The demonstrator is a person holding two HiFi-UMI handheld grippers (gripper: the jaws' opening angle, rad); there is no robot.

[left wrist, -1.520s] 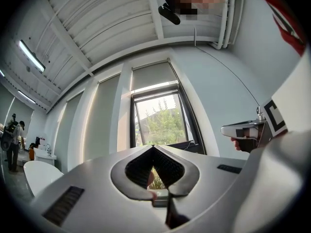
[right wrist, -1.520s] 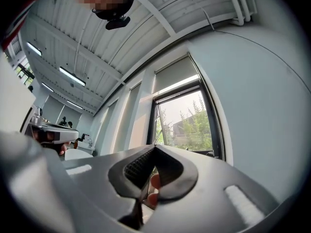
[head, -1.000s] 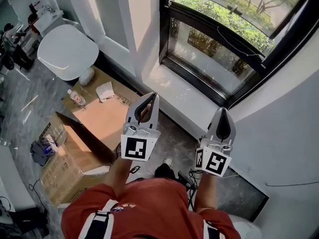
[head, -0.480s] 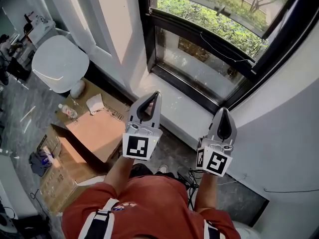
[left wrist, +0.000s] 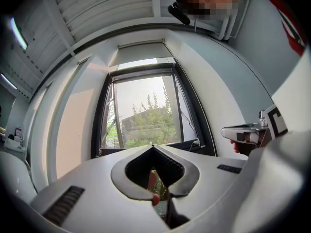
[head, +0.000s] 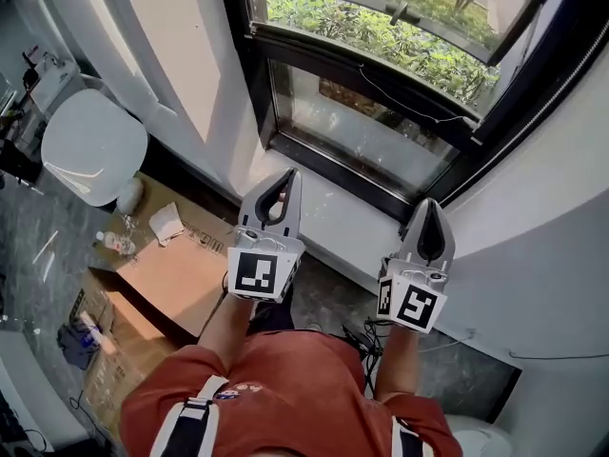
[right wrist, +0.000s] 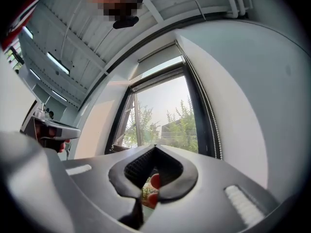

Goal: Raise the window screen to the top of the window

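- The left gripper (left wrist: 153,146) is closed to a point. Its two pale grey plastic jaws meet at the tips with nothing caught in them, and ribbed black pads (left wrist: 171,163) line the teardrop opening behind the tips.
- The right gripper (right wrist: 155,146) looks the same: tips together and empty, with the same ribbed black lining round a teardrop gap.
- Each has a white marker cube (head: 258,272) with a black square pattern at its rear. Both are held out in front of the person's red shirt (head: 276,398), side by side but apart, aimed at the window.
- Neither touches anything. Past their tips runs the smooth white sill (head: 343,222), under the window's glossy black frame (head: 243,74).
- The window screen (left wrist: 142,53) is a flat pale panel under a slim bar at the head of the recess, well above both grippers. Its lower edge sits close to the top of the black frame.
- A bead chain (right wrist: 210,115) hangs down the right side of the frame, and green shrubs (head: 381,36) show through the glass.
- On the floor to the left is a brown cardboard box (head: 176,274) with a crumpled white tissue (head: 166,224) and a clear plastic bottle (head: 114,244) on it. Beside it is a rounded white seat (head: 90,146).
- A second ago the jaws were just as shut, but the grippers were farther from the window. Now the lower pane sits straight ahead of them, and the box and seat have slid toward the left edge.
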